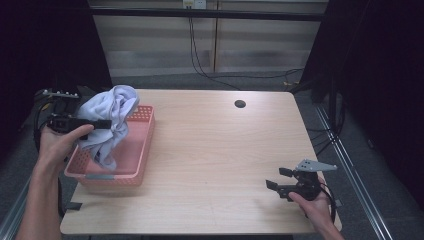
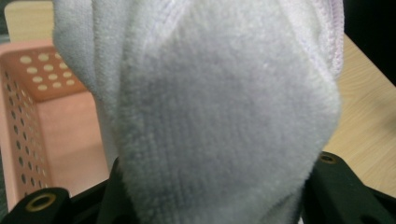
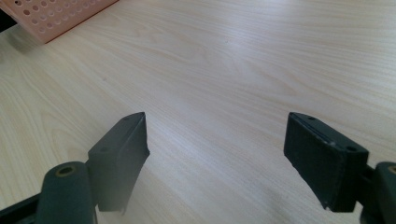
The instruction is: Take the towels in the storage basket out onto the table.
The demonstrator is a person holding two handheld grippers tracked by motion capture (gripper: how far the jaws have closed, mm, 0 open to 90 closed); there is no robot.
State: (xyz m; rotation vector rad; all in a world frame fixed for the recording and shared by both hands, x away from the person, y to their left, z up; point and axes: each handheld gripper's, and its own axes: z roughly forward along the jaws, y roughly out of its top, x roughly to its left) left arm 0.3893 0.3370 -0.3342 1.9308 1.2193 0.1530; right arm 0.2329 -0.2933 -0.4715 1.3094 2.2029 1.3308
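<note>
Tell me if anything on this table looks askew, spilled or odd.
Nothing is spilled or damaged. The towel hangs bunched from the left gripper above the pink basket, its lower end dangling inside. The right gripper sits open over bare table. The basket lies a little skewed to the table's edge.
</note>
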